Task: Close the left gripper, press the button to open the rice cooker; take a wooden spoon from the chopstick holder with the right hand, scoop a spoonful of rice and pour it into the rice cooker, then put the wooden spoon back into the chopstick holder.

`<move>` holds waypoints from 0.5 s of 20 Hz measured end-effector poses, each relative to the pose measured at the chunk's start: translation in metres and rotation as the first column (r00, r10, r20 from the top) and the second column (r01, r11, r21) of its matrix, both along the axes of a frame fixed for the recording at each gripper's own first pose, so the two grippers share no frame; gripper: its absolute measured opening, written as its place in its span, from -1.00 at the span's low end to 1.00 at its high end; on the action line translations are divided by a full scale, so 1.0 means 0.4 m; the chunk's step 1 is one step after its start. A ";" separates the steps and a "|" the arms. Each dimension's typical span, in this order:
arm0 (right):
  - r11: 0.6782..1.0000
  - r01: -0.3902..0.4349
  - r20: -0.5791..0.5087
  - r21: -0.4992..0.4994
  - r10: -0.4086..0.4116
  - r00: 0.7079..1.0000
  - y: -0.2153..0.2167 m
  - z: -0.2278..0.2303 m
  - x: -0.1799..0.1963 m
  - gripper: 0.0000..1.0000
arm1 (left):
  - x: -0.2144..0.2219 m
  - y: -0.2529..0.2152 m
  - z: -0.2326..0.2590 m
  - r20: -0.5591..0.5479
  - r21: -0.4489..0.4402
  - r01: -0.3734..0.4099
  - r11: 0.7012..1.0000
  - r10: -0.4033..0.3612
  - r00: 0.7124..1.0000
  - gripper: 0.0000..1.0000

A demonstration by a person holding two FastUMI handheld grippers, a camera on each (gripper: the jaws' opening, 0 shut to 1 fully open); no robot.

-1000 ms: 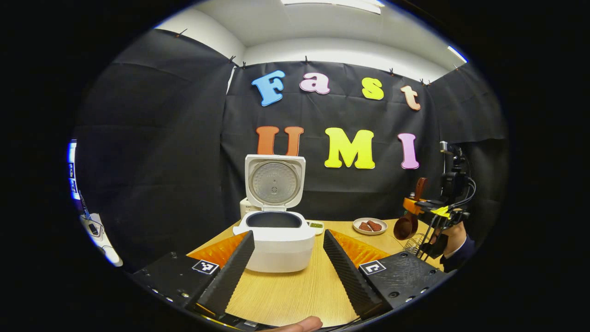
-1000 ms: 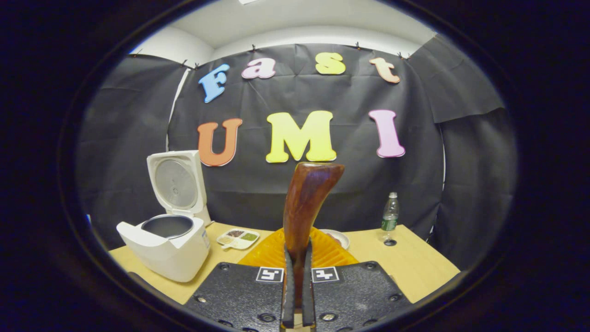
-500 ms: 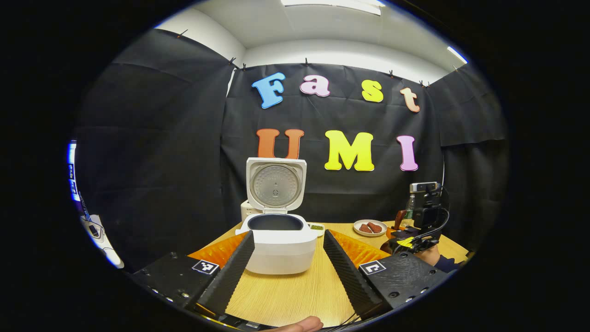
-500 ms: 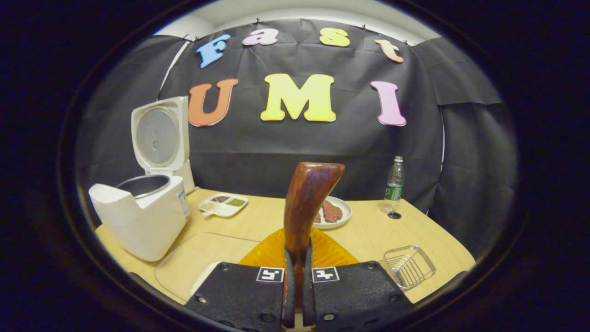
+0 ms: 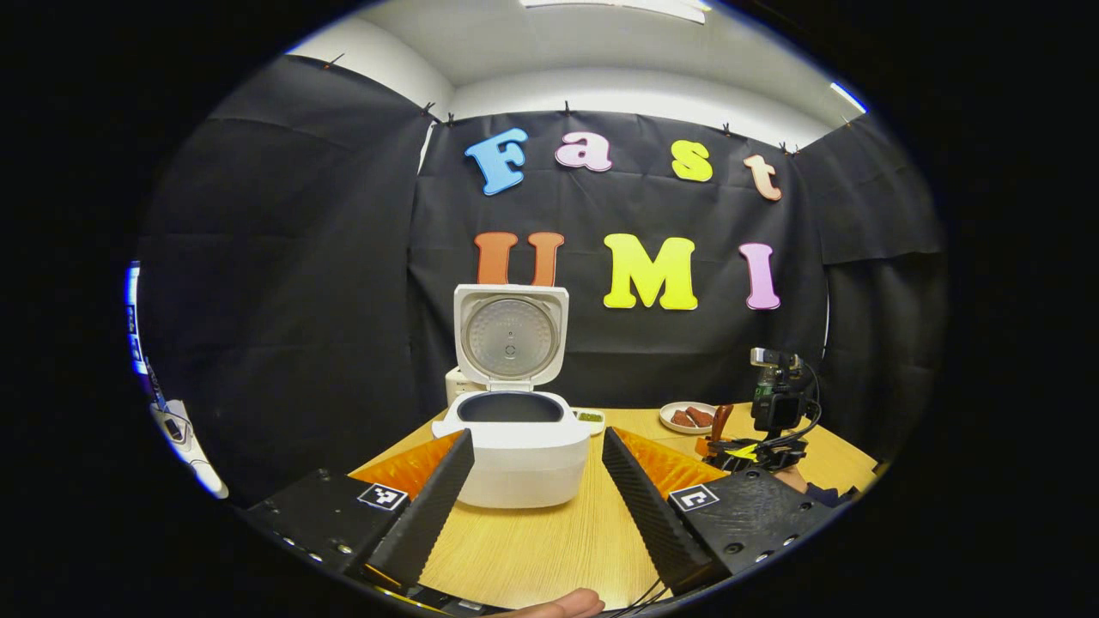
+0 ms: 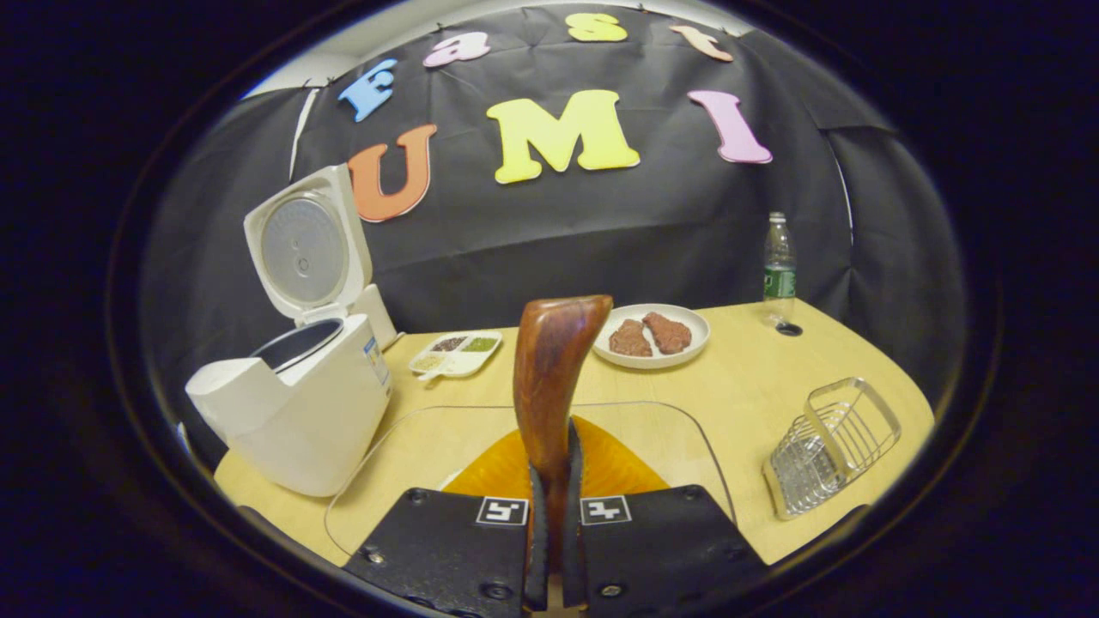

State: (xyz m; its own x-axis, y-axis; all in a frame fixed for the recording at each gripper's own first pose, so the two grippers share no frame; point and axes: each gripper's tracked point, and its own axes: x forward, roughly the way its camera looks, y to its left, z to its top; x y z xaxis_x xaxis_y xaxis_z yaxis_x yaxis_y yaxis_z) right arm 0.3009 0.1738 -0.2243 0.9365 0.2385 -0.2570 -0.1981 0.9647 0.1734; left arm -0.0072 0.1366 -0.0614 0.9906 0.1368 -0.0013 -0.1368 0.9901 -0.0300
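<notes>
The spoon [image 6: 558, 378] is glossy dark-brown wood, handle upright, clamped in the right hand-held gripper [image 6: 554, 549]. The left hand-held gripper [image 5: 537, 489] gapes wide before the open cooker [image 5: 515, 446].

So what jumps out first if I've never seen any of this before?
Probably the white rice cooker at the table's left, its lid standing wide open. Next, the wooden spoon, its handle clamped upright in the right gripper. Behind the spoon, a plate of brown food sits near the wall.
</notes>
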 end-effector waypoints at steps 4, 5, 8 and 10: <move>0.982 -0.055 -0.087 0.181 0.071 0.994 0.025 -0.010 -0.008 -0.83 | -0.007 0.006 0.005 0.013 -0.004 -0.005 1.000 0.005 1.000 0.90; 0.972 -0.056 -0.101 0.227 0.081 0.992 0.022 -0.009 -0.010 -0.88 | -0.004 0.005 0.001 0.010 -0.006 -0.002 1.000 0.002 1.000 0.90; 0.929 -0.039 -0.143 0.368 0.099 0.985 0.007 -0.013 -0.010 -0.89 | -0.003 0.001 -0.006 0.000 0.006 0.002 1.000 -0.002 1.000 0.91; 0.893 -0.030 -0.160 0.449 0.113 0.981 -0.002 -0.010 -0.010 -0.83 | -0.002 0.001 -0.005 0.002 0.025 0.004 1.000 -0.004 1.000 0.91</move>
State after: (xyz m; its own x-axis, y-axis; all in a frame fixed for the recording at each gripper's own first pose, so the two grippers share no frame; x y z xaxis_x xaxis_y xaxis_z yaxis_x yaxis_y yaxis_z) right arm 0.2970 0.1730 -0.2282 0.8613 0.4309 -0.2691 -0.1894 0.7638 0.6170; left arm -0.0079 0.1369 -0.0636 0.9911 0.1329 0.0044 -0.1328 0.9911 -0.0060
